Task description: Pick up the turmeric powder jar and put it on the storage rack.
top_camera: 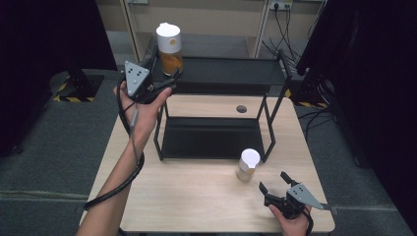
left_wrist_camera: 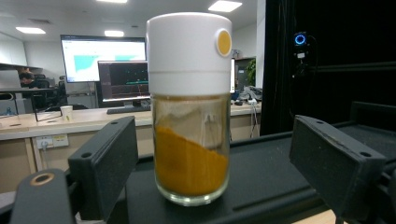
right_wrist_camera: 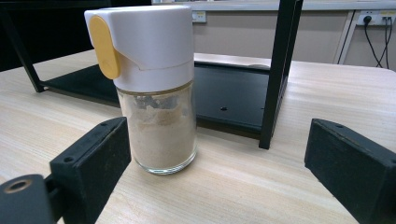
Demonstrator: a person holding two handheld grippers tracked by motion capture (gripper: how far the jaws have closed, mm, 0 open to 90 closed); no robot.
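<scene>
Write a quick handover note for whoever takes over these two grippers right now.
Left gripper: open, jaws either side of the orange-powder jar, not clamped.
Right gripper: open, just short of the beige-powder jar.
Orange-powder jar stands upright on the black rack, top shelf, left end. Beige-powder jar stands on the table in front of the rack.
Done: orange-powder jar shelved, it seems.
Left: probably shelve the beige-powder jar.

Your left gripper (top_camera: 164, 81) faces the orange-powder jar (top_camera: 170, 49) on the rack's top shelf (top_camera: 231, 71), jaws spread with open gaps either side of the glass. At 3 o'clock of that jar the shelf runs bare. Your right gripper (top_camera: 273, 183) has bare table (top_camera: 187, 196) up to the beige-powder jar (top_camera: 247, 164) (at its 11 o'clock); the rack's front right post (top_camera: 269, 132) stands just behind that jar.
</scene>
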